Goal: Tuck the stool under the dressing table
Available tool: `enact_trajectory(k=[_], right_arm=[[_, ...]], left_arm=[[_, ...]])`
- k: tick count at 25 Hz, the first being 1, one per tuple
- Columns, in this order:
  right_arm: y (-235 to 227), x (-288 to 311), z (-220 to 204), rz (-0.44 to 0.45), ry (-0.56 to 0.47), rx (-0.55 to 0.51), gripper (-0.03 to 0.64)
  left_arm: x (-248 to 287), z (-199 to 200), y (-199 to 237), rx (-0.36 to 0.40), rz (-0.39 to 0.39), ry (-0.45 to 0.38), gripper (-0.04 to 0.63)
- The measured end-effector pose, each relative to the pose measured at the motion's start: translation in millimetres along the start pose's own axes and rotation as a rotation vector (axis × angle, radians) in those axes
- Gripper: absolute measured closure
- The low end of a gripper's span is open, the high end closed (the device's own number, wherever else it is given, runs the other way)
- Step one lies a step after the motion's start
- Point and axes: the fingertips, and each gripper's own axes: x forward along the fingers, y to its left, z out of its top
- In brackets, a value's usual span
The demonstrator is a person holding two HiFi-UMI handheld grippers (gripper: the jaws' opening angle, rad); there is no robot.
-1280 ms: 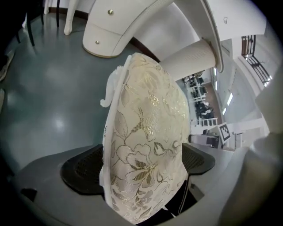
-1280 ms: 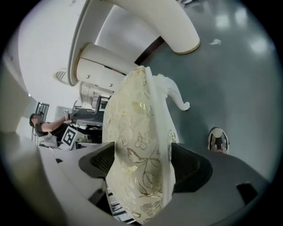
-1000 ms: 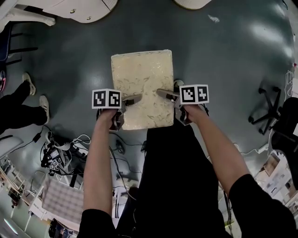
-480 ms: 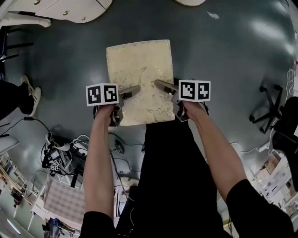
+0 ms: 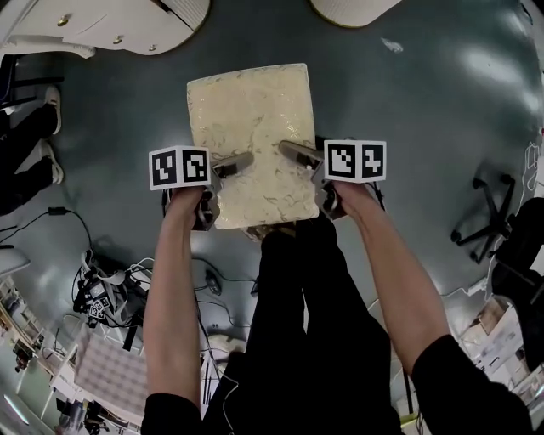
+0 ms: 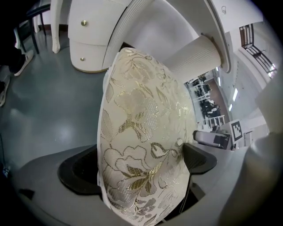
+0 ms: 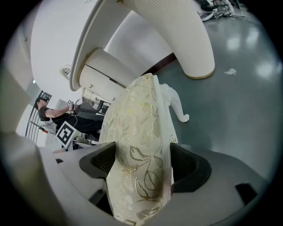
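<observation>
Stool (image 5: 251,119): cream floral seat.
Left tool (image 5: 233,163): pinching its left edge.
Right tool (image 5: 294,154): pinching its right edge.
Table (image 5: 127,21): far left.

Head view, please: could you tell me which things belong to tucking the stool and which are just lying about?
Job: stool, dressing table, left gripper and right gripper, both clamped on the stool's cushion.
Lying about: cables, office chair, white scrap.

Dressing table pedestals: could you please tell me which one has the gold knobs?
The left pedestal, at the head view's top left, has them; the right pedestal shows no knobs.
</observation>
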Motion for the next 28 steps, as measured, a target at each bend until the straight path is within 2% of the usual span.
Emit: enact_trajectory(k=[4,7,10,18,24,28], right_arm=[[11.2,-11.3,9.6,0.017,-0.064,-0.01,0.276],[15.3,-21.0,20.7,0.009,-0.086,-0.027,0.276],[2.0,-14.4,64.9,0.001,-0.118,-0.043,0.276],[-34.9,4.6,153.4,-0.016,-0.163,-0.074,0.276],[-36.3,25.8,224.1,-0.021,-0.234,-0.096,0.276],[-42.9,30.2,261.8,-0.021,-0.239,-0.129,0.276]], left_arm=[[-14.7,13.1,-11.1,0.056,0.017,-0.047,0.021],[-18.2,23.1,-20.7,0.062,0.0,-0.052,0.021],[-5.4,68.3,-24.7,0.066,-0.008,-0.065,0.02],[30.5,159.2,-30.4,0.081,-0.025,-0.105,0.02],[32.0,237.5,-24.5,0.116,-0.019,-0.161,0.017],[34.4,269.5,-30.9,0.102,0.014,-0.209,0.011]])
